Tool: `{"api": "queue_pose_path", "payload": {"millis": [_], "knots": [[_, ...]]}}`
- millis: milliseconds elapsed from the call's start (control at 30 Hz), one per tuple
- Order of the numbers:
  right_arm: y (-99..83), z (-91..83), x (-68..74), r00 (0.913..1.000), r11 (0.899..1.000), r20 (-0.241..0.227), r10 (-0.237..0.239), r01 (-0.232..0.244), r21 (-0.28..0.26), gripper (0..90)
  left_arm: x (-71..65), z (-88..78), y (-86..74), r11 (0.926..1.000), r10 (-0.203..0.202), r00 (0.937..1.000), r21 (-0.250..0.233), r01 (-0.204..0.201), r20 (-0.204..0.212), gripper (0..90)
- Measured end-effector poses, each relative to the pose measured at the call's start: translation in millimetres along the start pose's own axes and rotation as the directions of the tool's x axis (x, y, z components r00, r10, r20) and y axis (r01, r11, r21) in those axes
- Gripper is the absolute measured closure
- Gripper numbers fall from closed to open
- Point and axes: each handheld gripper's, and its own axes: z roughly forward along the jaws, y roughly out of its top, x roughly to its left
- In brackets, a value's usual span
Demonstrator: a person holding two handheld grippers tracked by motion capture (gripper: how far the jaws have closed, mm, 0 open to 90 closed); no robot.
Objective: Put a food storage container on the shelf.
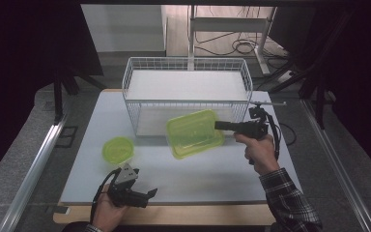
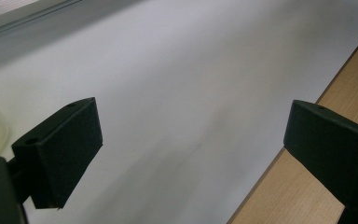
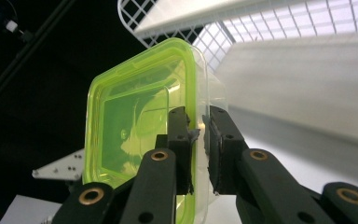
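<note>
White table [image 1: 212, 176], wire basket [image 1: 187, 89] behind container [image 1: 194, 133], round tub [image 1: 118, 149]

Lab or test room set up for recording, not home. Signs: pale grey mat [image 1: 198, 174] laid over light wooden tabletop [image 1: 174, 215] as staged work surface; black curtains [image 1: 24, 58] hanging both sides, closing off area; aluminium floor rails [image 1: 34, 164] running along table left and right; loose black cables [image 1: 241, 47] coiled on floor behind, beside white metal-frame desk legs [image 1: 265, 38]; grey carpet floor [image 1: 9, 169]. White wire basket [image 1: 188, 65] stands at mat's far edge as prop.
</note>
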Motion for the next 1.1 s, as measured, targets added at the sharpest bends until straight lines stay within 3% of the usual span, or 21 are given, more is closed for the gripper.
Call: {"api": "queue_pose_path", "payload": {"millis": [333, 633, 1100], "knots": [[37.6, -5.0, 16.0, 0.9997, 0.998, 0.009, -0.023, 0.023, -0.057, 80.4, -0.3, 0.4, 0.0, 0.9999, 0.01, 1.0, -0.002, -0.01, -0.001, 4.1], [69.7, 0.0, 25.1, 0.9975, 0.994, 0.058, -0.041, 0.047, -0.1, 80.4, -0.9, 0.5, 0.0, 0.9998, 0.017, 0.9999, -0.01, -0.017, 0.0, 4.1], [104.4, 12.2, 17.6, 0.989, 0.985, 0.148, -0.003, 0.028, -0.167, 80.4, -1.4, 1.2, -0.1, 0.9998, 0.016, 0.9999, -0.009, -0.015, 0.004, 4.1]]}}
